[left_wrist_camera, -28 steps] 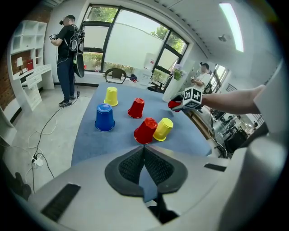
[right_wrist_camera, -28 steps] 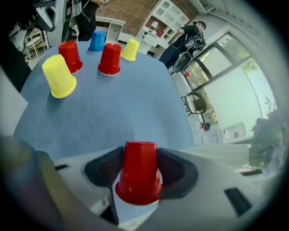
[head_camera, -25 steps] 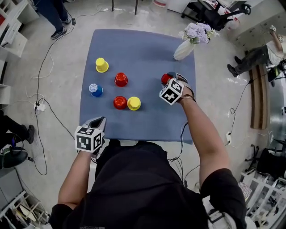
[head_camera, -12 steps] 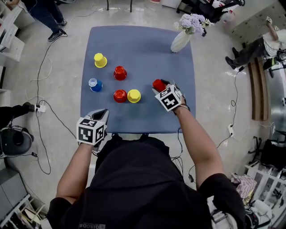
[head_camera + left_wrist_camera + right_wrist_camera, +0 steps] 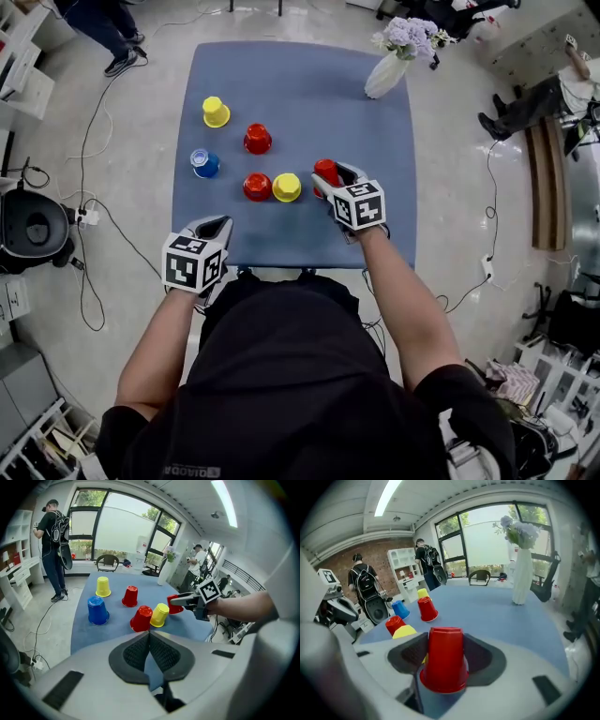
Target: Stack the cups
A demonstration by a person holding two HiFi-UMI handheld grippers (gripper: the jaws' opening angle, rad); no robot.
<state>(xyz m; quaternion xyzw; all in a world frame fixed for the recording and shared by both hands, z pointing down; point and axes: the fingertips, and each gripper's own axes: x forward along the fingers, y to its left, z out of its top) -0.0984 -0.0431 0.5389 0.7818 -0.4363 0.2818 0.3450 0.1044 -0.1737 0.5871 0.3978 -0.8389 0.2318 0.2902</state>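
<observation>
Right gripper [image 5: 334,178], pitched downward over the blue worktop [image 5: 309,94]: jaws clamped on a red cup [image 5: 443,660], just beside the yellow cup [image 5: 286,187]. Left gripper [image 5: 213,228], at the worktop's near edge: jaws fully together, empty.

left hand-held gripper [image 5: 214,226] closed; right hand-held gripper [image 5: 333,176] clamps red cup [image 5: 444,658]

A white vase [image 5: 385,77] of lilac flowers [image 5: 410,35] stands at the blue table's [image 5: 300,84] far right corner.
</observation>
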